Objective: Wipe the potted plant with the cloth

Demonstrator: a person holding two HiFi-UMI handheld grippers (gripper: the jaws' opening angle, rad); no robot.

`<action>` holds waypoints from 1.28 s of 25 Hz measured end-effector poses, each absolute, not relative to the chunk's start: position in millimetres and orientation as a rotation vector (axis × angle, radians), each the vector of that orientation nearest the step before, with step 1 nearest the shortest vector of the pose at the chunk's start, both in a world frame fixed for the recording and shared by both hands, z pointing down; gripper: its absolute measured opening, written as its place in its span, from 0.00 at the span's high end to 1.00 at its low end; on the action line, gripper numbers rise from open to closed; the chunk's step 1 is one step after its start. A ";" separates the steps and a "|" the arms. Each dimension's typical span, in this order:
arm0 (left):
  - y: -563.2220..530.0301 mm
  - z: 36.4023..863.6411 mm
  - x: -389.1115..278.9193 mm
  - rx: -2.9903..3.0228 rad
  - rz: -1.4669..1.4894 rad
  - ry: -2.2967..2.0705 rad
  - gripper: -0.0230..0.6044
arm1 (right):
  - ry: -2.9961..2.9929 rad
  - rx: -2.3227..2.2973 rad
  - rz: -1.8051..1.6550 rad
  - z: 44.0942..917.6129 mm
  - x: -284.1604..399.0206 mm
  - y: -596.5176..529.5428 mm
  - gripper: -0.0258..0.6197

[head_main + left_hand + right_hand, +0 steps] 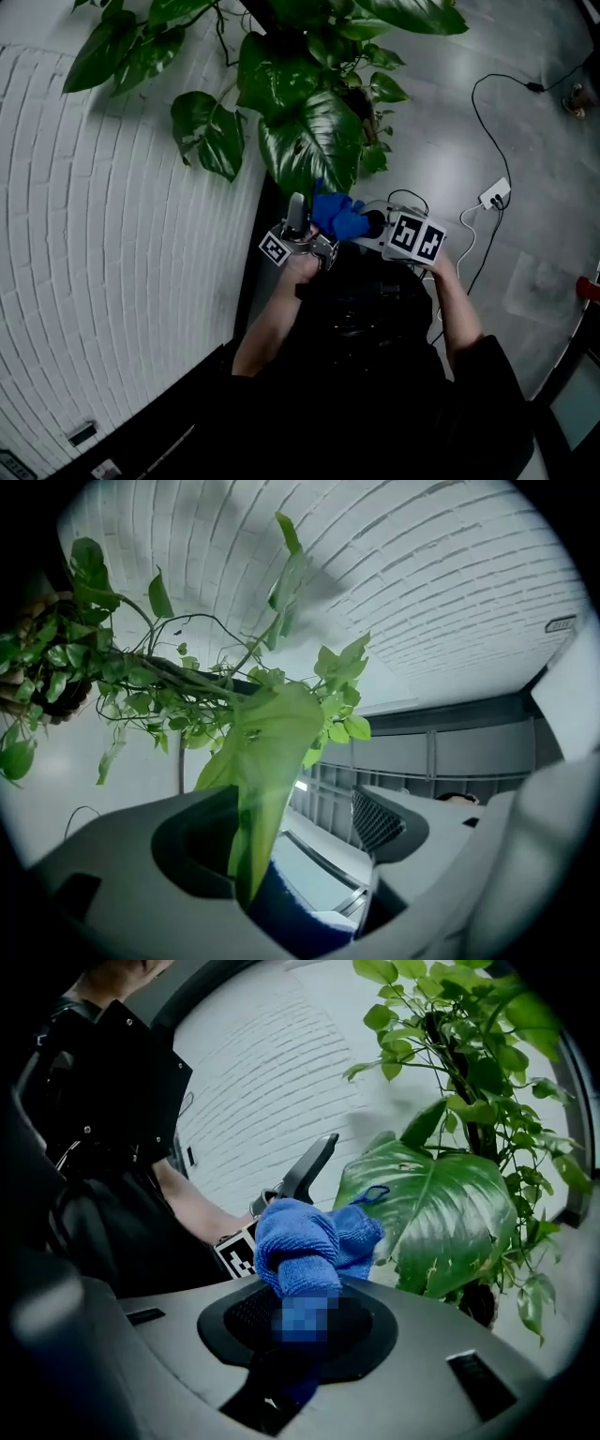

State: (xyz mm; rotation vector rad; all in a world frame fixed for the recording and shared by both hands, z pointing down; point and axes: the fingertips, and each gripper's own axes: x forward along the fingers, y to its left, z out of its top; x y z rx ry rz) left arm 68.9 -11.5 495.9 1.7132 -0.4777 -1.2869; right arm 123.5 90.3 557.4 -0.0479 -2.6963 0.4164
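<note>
The potted plant's big glossy leaf (314, 141) hangs in front of me, over the grey floor beside the brick wall. My right gripper (361, 225) is shut on a bunched blue cloth (336, 216), which touches the leaf's lower tip. In the right gripper view the cloth (305, 1246) bulges out of the gripper (300, 1321), next to the leaf (441, 1208). My left gripper (296, 216) points up just left of the cloth. In its own view it (309, 855) stands open, with the leaf (267, 752) hanging between the jaws and the cloth (291, 916) below.
A white brick wall (112, 234) runs along the left. Trailing stems and smaller leaves (206, 131) spread above. A white power strip (494, 194) with a black cable (483, 103) lies on the grey floor to the right. The plant's dark pot (478, 1302) sits low behind the leaf.
</note>
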 end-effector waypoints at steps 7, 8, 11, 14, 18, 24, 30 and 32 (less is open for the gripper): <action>-6.5 503.9 61.4 1.677 -1.289 -0.420 0.36 | -2.710 0.114 0.609 557.1 145.5 100.9 0.78; -3.2 506.0 56.8 1.670 -1.284 -0.425 0.36 | -2.719 0.155 0.652 555.9 150.4 102.3 0.78; 4.0 513.6 40.2 1.659 -1.275 -0.468 0.36 | -2.746 0.326 0.755 547.7 173.3 98.7 0.78; 8.1 510.5 22.9 1.699 -1.263 -0.535 0.36 | -2.797 0.568 0.819 522.0 202.7 82.7 0.78; 10.4 485.4 22.4 1.842 -1.205 -0.572 0.36 | -2.971 0.857 0.857 466.5 243.1 54.1 0.78; -3.8 484.3 44.8 1.950 -1.016 -0.674 0.36 | -2.956 0.892 0.764 449.4 242.1 -13.8 0.78; -25.5 502.1 72.0 1.915 -0.979 -0.748 0.54 | -2.800 0.561 0.510 470.6 162.6 -108.2 0.78; -30.9 503.2 75.5 1.905 -0.987 -0.779 0.65 | -2.774 0.443 0.415 470.9 126.5 -134.7 0.78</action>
